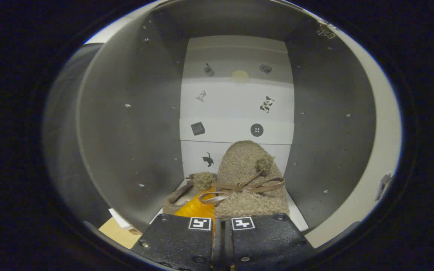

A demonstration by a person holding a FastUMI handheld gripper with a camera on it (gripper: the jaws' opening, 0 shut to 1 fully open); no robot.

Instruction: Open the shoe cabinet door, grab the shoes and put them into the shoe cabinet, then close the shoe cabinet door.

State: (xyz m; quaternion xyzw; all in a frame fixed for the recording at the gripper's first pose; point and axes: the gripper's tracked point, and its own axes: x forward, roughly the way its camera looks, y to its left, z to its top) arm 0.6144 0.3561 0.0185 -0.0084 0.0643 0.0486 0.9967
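The gripper (222, 241) looked straight into the open shoe cabinet (126, 124), its fingers drawn close together with only a thin slit between them, and the heel end of a fuzzy tan slipper (252, 188) rose directly from that slit; the pictures did not show the contact itself, so whether both fingers pinched it could not be told. The slipper's toe pointed toward the cabinet's back panel (236, 101), near the middle of the cabinet floor, and a thin ribbon bow (241, 187) with two pompoms lay across its top. A second slipper (187, 195) sat just to its left, nearer the left wall, with an orange insole (198, 209) showing. Judged by the fleecy pile, these shoes were probably light and soft, likely to squash under the fingers rather than slip, with little risk of damage. The firmer sole edge or heel rim seemed the best hold; the ribbon looked too flimsy to take, and might snag if caught.
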